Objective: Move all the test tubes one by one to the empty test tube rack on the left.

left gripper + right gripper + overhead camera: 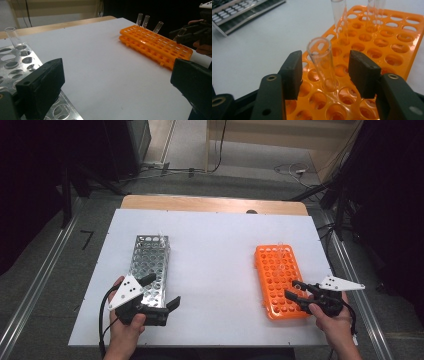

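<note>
The high view is evenly lit from above, and the white surface (pixel 210 270) is bright while the room around it falls into deep darkness at both sides. Shadows under the racks are short and soft. This picture is a little soft, with low detail. In the left gripper view the near black parts are blurred and the metal rack (pixel 17 57) gives pale reflections. In the right gripper view the orange rack (pixel 387 47) shines with small glare, and the far corner is out of focus.

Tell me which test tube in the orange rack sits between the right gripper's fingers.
The nearest test tube, standing alone at the orange rack's near end; the others stand farther back.
</note>
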A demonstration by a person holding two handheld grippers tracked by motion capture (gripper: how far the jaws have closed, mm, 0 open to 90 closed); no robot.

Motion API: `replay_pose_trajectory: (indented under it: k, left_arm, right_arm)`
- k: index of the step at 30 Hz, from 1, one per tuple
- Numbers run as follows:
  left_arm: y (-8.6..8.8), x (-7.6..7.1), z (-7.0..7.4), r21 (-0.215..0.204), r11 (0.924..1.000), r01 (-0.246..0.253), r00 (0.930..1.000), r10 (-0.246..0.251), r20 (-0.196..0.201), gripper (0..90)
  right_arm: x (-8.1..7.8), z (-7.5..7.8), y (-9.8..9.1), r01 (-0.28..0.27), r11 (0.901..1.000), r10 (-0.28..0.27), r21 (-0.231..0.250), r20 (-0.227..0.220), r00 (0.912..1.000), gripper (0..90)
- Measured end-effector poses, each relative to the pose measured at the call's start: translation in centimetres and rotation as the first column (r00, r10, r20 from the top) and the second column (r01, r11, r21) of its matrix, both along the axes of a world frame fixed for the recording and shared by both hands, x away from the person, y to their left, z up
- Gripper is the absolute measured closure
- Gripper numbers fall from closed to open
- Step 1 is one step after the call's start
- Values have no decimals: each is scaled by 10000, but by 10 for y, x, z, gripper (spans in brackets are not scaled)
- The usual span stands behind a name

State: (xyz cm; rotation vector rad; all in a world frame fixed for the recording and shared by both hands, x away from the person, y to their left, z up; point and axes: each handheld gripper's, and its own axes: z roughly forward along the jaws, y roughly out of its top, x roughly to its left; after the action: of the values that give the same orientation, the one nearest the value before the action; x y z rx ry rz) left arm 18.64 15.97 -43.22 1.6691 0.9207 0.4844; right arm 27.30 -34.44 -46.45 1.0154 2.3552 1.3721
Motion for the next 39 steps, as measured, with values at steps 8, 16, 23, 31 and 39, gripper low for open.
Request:
replay_pose_trajectory:
  k: [8, 16, 23, 31, 39]
  left_arm:
    - [0, 0, 0, -1, 10000, -5, 10000, 5, -34, 0]
    - [0, 0, 0, -9, 10000, 22, 10000, -22, -14, 0]
    - [-1, 0, -1, 36, 10000, 47, 10000, -46, -34, 0]
    - [-1, 0, -1, 32, 10000, 57, 10000, -57, -31, 0]
    - [-1, 0, 0, 35, 10000, 45, 10000, -45, -21, 0]
  right_arm:
    - [3, -7, -4, -154, 9998, 150, -111, -315, 9994, 565]
    - [3, -10, -2, -220, 9988, 211, -427, -217, 9995, 643]
    - [2, -10, 0, -99, 9978, 100, -650, 14, 9999, 692]
    - [2, -9, 1, 9, 9974, -5, -721, 54, 10000, 733]
    - [3, -9, 0, -7, 9983, 1, -587, -103, 9999, 737]
